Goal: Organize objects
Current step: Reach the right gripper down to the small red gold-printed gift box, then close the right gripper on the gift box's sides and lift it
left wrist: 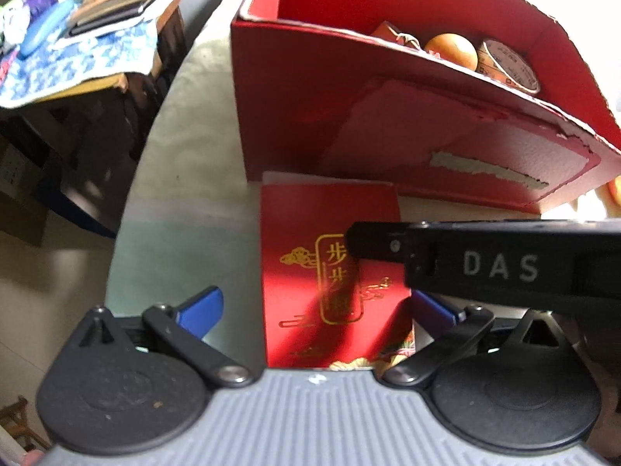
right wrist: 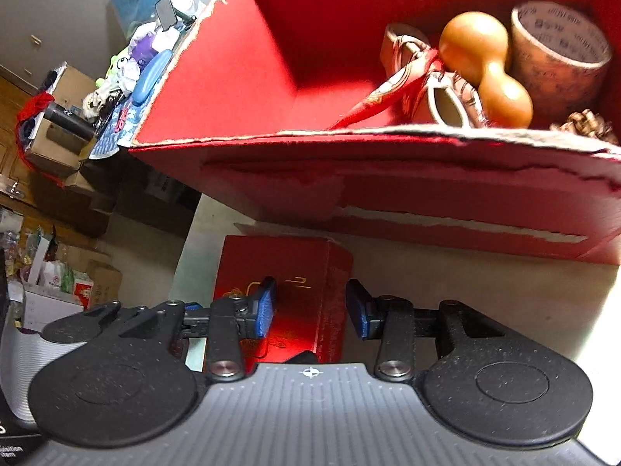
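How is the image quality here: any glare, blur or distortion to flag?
Left wrist: strong fisheye bending of the big box; sunlight blown out at the right edge; hard shadow across the small box. Right wrist: gourd slightly blurred; overexposed table at right.

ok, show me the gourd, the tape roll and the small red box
gourd (right wrist: 475,44): right wrist view, on its larger bulb.
tape roll (right wrist: 551,73): right wrist view, on its outer side.
small red box (left wrist: 306,229): left wrist view, on its top face.

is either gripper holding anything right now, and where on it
Nothing is held. The right gripper is open astride the small red box, pads not clamped on it. The left gripper is open over the same box.
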